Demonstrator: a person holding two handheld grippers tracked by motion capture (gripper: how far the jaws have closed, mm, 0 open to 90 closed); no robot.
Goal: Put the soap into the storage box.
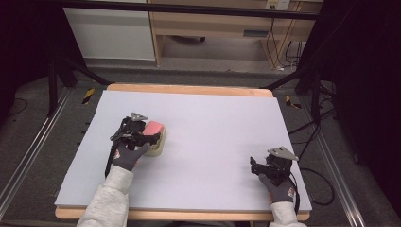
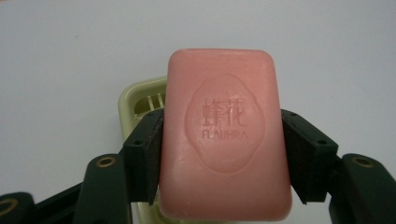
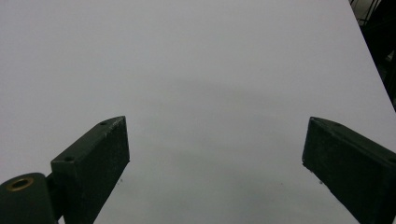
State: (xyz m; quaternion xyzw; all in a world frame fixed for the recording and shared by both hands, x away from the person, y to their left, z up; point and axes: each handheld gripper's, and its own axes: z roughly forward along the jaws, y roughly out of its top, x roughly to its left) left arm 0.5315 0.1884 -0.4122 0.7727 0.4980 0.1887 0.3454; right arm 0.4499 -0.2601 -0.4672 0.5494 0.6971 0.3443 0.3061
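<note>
1. The soap bar (image 2: 224, 135) sits between the pads of the left gripper (image 1: 142, 135), above the soap dish (image 1: 158, 144)
2. The soap dish lies on the table (image 1: 213, 118), nearer its left edge, about midway front to back
3. The right gripper (image 1: 265, 166) rests near the table's front right corner, well apart from the dish

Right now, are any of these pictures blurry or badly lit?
High view: dark surroundings, soft detail. Left gripper view: the pink soap is sharp, its stamped lettering readable, the dish behind softer. Right gripper view: a faint shadow on the table.
</note>
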